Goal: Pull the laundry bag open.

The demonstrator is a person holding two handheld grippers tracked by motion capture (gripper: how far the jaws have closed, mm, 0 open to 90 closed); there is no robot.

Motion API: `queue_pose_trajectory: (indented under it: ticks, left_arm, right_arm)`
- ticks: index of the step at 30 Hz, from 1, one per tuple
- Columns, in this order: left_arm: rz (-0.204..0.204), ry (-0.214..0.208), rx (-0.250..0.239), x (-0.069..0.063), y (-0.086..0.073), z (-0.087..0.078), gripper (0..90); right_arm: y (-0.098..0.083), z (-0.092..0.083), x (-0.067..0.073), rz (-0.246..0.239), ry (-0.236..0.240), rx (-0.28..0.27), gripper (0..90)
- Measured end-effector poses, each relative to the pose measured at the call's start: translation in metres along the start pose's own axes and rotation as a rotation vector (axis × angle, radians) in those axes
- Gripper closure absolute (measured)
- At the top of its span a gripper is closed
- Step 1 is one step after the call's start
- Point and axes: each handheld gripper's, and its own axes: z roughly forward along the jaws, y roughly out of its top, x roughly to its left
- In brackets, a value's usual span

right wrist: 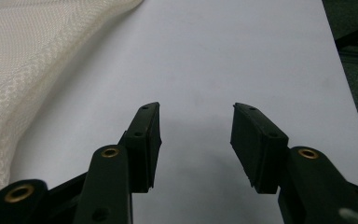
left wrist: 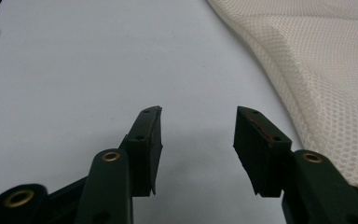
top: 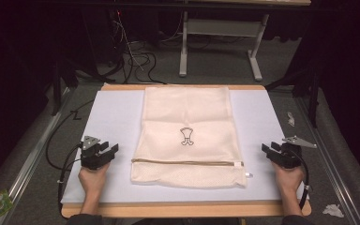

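Mesh laundry bag (top: pixel 187 136) lay flat and zipped at frame centre, untouched; left gripper (top: pixel 104 152) and right gripper (top: pixel 273 151) flanked it, jaws spread, pinching nothing, so all handling remained.

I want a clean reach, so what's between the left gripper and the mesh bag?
Nothing but bare white mat. In the high view the left gripper sits apart from the mesh bag; the left gripper view shows the same bare stretch.
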Motion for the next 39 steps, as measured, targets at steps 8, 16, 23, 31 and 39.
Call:
queue_pose_trajectory:
  ticks: [8,16,23,31,39]
  left_arm:
    - [-0.002,0.015,-0.002,0.000,0.000,0.004,51.6]
    - [0.003,0.030,0.004,-0.001,-0.001,0.007,51.1]
    - [0.010,0.040,0.025,-0.002,-0.002,0.010,47.7]
    - [0.049,0.049,0.034,-0.005,-0.003,0.010,41.9]
    - [0.055,0.037,0.044,-0.006,-0.002,0.011,39.3]
  right_arm:
    - [0.001,0.004,0.003,-0.033,-0.039,0.018,53.2]
    - [0.001,0.005,0.002,-0.019,-0.043,0.026,52.7]
    - [0.000,0.006,0.001,-0.001,-0.048,0.037,49.9]
    - [0.001,0.013,0.009,-0.068,-0.078,0.100,41.1]
    - [0.001,0.012,0.009,-0.067,-0.074,0.092,41.8]
